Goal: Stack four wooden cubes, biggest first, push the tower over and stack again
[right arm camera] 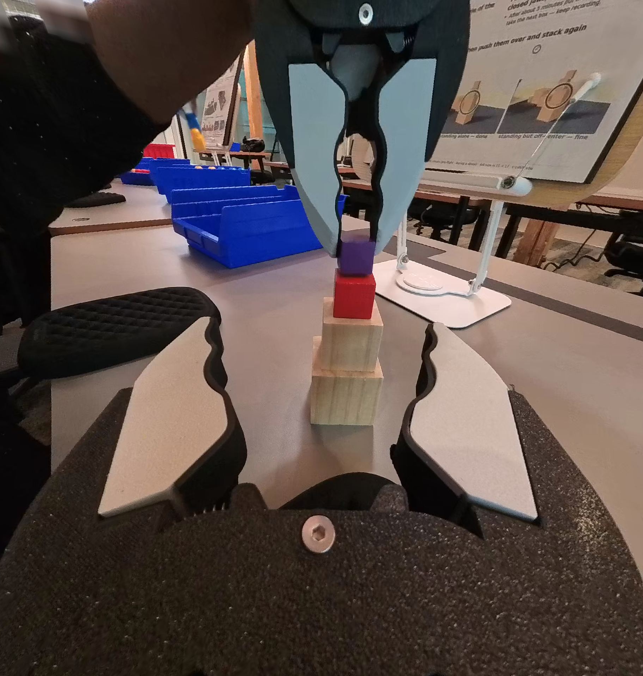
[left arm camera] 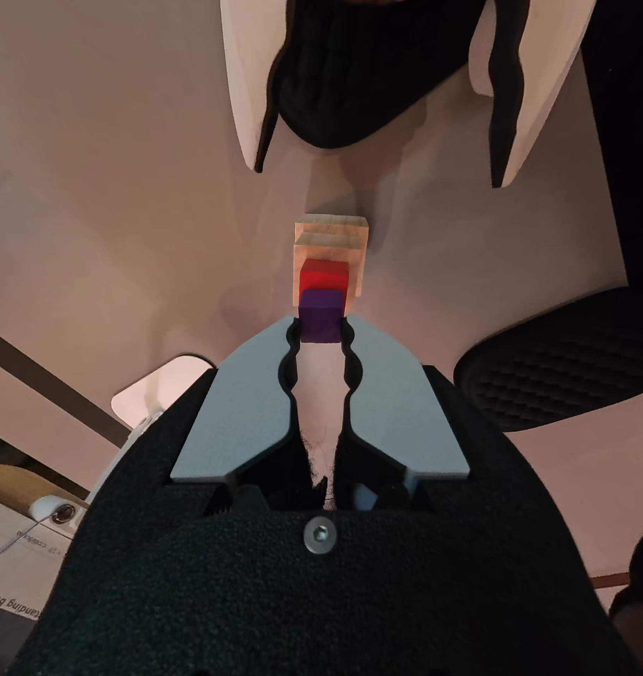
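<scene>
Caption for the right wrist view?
Left gripper pinches purple cube atop red-and-wood stack; open right gripper flanks it.

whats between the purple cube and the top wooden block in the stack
A single red cube. In the right wrist view it sits on the upper wooden block, with the purple cube above it, clamped by the left gripper.

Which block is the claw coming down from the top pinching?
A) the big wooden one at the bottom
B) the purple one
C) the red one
B: the left claw has both fingertips pressed on the purple cube, which sits right above the red cube.
</scene>
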{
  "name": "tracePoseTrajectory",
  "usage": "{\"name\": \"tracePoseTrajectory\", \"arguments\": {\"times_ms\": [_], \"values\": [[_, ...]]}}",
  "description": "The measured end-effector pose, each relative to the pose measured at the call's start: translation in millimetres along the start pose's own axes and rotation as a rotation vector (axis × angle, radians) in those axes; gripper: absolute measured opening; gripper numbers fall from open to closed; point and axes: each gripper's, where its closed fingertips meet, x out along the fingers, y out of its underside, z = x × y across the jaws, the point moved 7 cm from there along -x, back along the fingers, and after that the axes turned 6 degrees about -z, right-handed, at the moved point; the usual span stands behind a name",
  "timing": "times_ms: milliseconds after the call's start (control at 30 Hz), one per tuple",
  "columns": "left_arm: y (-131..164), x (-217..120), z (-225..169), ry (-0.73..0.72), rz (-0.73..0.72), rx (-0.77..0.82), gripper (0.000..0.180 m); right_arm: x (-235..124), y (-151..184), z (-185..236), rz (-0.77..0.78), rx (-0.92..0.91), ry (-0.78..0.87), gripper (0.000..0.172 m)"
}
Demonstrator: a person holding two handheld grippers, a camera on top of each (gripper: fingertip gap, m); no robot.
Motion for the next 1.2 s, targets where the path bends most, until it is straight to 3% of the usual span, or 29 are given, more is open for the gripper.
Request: {"name": "tracePoseTrajectory", "arguments": {"times_ms": [567, 867, 967, 1100, 1167, 1200], "values": [[-5, 3, 0, 0.019, 0.022, 0.042, 0.021, 0, -1, 0, -0.006, 0.003, 0.000, 0.103], [-4, 5, 1, 0.009, 0.010, 0.043, 0.031, 0, -1, 0, -0.007, 0.004, 0.001, 0.103], [-5, 1, 0, 0.003, -0.047, 0.027, 0.043, 0, -1, -1, -0.009, 0.006, 0.001, 0.103], [-13, -12, -12, 0.052, -0.325, -0.051, 0.062, 0, -1, -1, -0.009, 0.011, 0.001, 0.103], [-11, -18, -18, -0.009, -0.455, -0.061, 0.084, 0, -1, -1, -0.009, 0.011, 0.001, 0.103], [-9, -20, -22, -0.061, -0.523, -0.066, 0.104, 0, -1, -1, -0.008, 0.009, 0.001, 0.103]]}}
